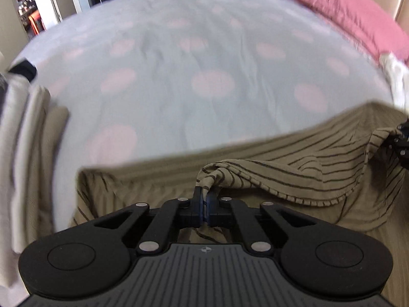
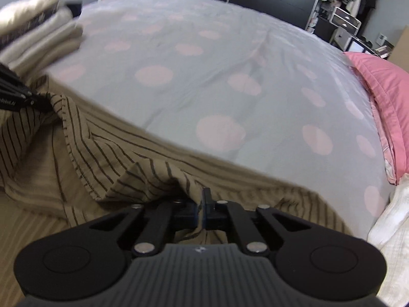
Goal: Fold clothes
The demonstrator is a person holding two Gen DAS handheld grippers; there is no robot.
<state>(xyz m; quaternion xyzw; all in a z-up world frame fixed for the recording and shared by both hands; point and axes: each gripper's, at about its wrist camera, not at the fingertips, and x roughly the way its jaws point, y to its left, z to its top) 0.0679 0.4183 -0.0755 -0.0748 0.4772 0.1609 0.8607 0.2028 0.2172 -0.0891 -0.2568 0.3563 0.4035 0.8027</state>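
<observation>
Left gripper (image 1: 204, 199) and right gripper (image 2: 202, 202): jaws clamped on shirt (image 1: 294, 168) hem. Lifted off bed (image 1: 179, 64), near edge, likely for folding over.

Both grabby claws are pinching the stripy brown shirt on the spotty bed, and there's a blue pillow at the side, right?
Not quite: the pillow is pink, as the right wrist view shows. Both the left gripper and right gripper do pinch the striped shirt on the spotted bed.
</observation>
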